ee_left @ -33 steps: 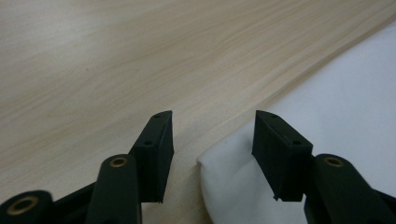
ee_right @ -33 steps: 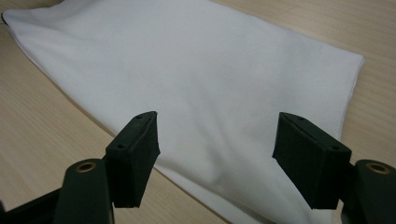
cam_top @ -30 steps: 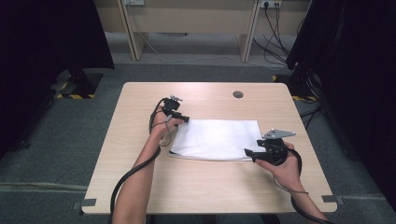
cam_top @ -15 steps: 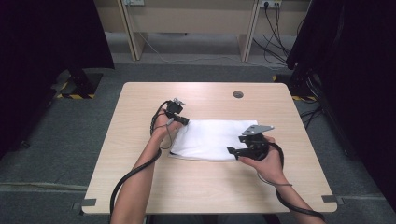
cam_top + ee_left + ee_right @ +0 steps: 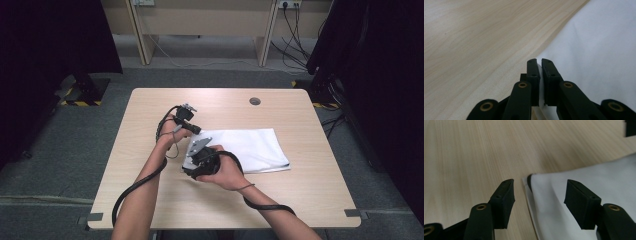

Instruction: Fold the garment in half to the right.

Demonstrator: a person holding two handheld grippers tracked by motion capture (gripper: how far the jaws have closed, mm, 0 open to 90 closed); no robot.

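Your left tool is clamped on the far left corner of the white cloth; a sliver of white fabric shows between its jaws, so that corner is pinned for whatever fold follows. Your right tool has been narrowing its jaws but stands apart from the fabric, its pads either side of the near left corner, not yet pressing. In the high view your right hand sits just beside your left hand at the cloth's left edge. The cloth lies flat on the worktop, apparently doubled, though the layering at the corner is hard to confirm. Both corners held would let you lift that edge evenly.
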